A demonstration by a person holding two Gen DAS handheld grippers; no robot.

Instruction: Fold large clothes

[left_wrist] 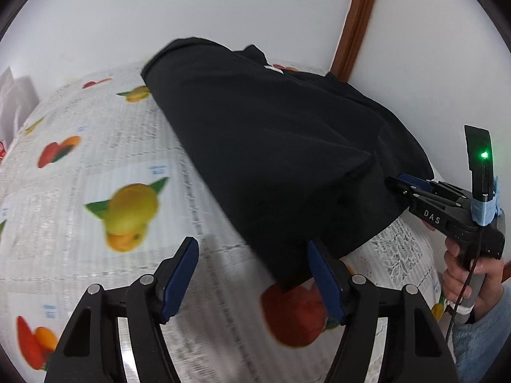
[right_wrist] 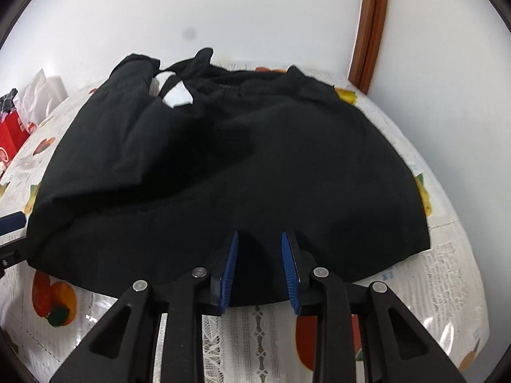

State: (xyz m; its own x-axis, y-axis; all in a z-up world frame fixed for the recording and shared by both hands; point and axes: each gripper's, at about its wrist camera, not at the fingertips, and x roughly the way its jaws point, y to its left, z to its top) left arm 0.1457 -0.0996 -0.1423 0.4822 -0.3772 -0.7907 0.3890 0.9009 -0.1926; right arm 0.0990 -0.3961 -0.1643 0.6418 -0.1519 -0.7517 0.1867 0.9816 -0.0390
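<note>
Black garment (right_wrist: 255, 166); fruit-print tablecloth (left_wrist: 95, 166)

My table (right_wrist: 447, 274) wears a white lace cloth (left_wrist: 95, 166) printed with fruit, and the black garment (right_wrist: 230, 172) lies directly on it, spread across the middle and reaching toward the far edge by the wall. Left of the garment, at the table's far left edge, stand a red box (right_wrist: 11, 137) and some white paper (right_wrist: 41, 95). Bare cloth shows on every side of the garment except the far one.
</note>
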